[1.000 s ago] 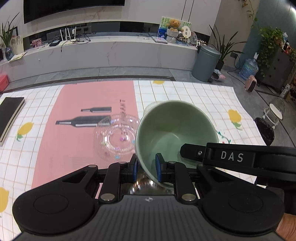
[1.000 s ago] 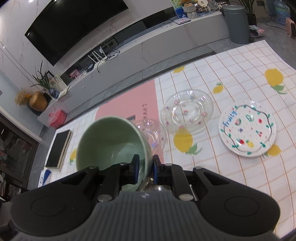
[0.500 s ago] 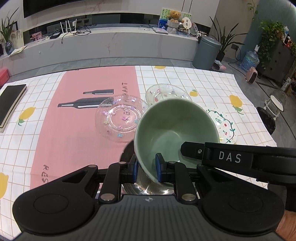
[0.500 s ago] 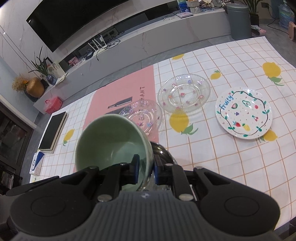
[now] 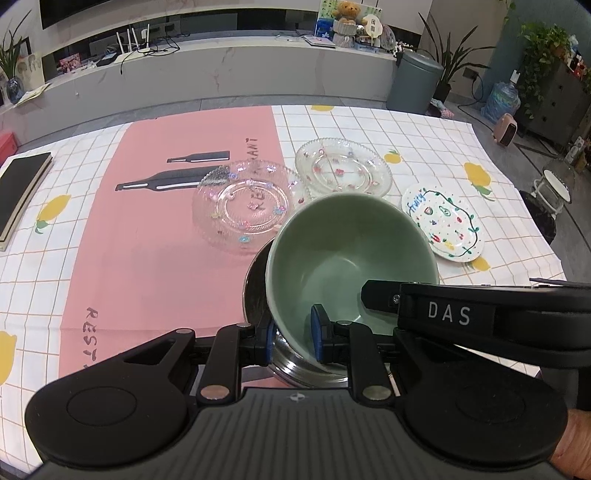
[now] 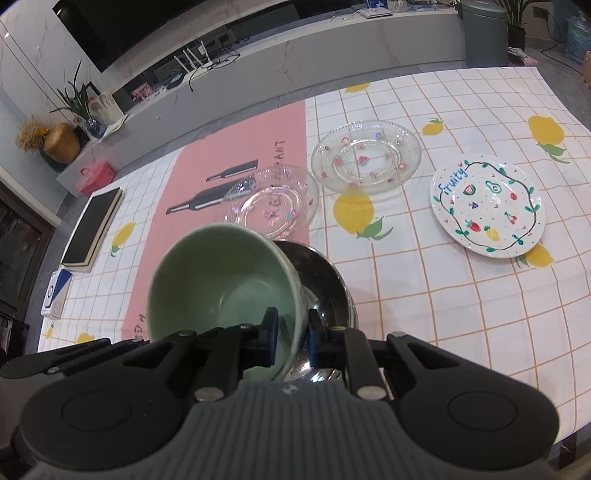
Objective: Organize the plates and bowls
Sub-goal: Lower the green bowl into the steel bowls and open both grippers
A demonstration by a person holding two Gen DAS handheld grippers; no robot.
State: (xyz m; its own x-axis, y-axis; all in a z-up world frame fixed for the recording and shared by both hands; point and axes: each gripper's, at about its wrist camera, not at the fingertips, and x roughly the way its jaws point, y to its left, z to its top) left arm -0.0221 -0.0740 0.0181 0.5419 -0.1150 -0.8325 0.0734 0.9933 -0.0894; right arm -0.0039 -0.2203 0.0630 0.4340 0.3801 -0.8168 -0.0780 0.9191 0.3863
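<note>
Bowls: we count two, one green bowl (image 5: pixel 347 258) clamped in both jaws over a steel bowl (image 6: pixel 325 284); three plates, one lettered "Fruity" (image 6: pixel 487 205) at two o'clock.

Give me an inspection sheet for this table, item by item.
Surface: checked lemon tablecloth with a pink panel.
Job's things: green bowl tilted over a steel bowl; two glass plates and a fruit plate lie flat on the cloth.
Clutter: black book at the table's far-left edge.
Grippers: left hand-held gripper and right hand-held gripper each clamp the green bowl's rim.
Cables: wires by the router on the ledge.
Surroundings: grey bin, plants, teddy bear.
</note>
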